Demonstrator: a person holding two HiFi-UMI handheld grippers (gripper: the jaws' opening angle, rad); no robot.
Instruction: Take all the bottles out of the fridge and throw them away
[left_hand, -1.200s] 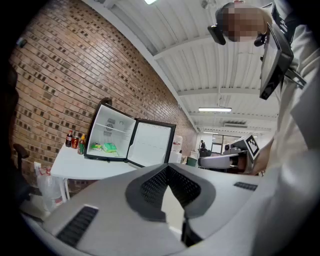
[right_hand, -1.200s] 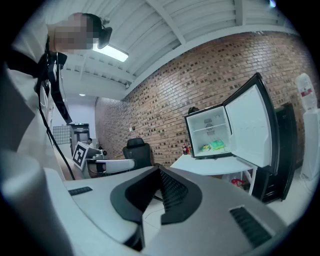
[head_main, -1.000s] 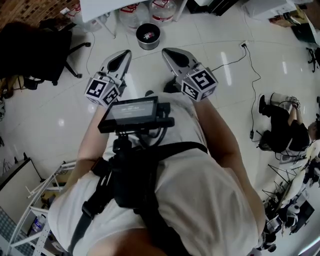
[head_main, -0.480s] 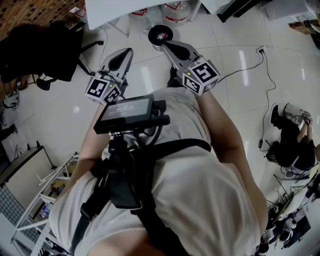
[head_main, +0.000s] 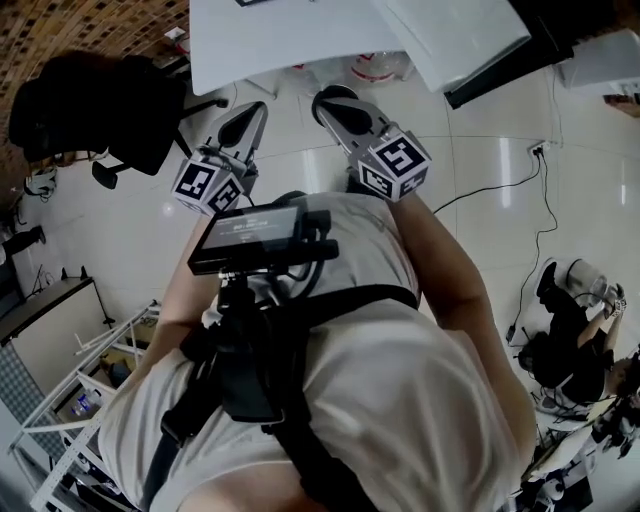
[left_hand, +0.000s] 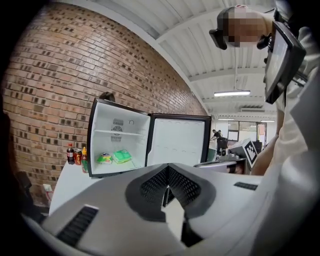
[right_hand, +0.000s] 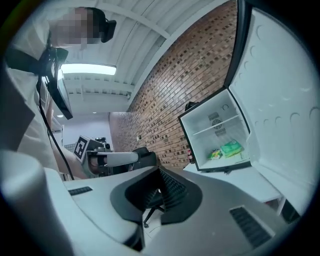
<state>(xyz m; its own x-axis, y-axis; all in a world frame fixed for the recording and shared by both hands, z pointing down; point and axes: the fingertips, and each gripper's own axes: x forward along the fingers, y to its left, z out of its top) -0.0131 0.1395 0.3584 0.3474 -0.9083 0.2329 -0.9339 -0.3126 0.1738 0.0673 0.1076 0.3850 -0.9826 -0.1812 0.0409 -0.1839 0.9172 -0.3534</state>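
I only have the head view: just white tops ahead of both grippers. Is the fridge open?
Observer: Yes. The left gripper view shows the fridge open, with its door swung to the right.
Operator: Where do you see bottles?
Observer: None that I can make out inside. A few drinks, one of them a dark bottle, stand outside on the white table, beside the fridge's left wall.
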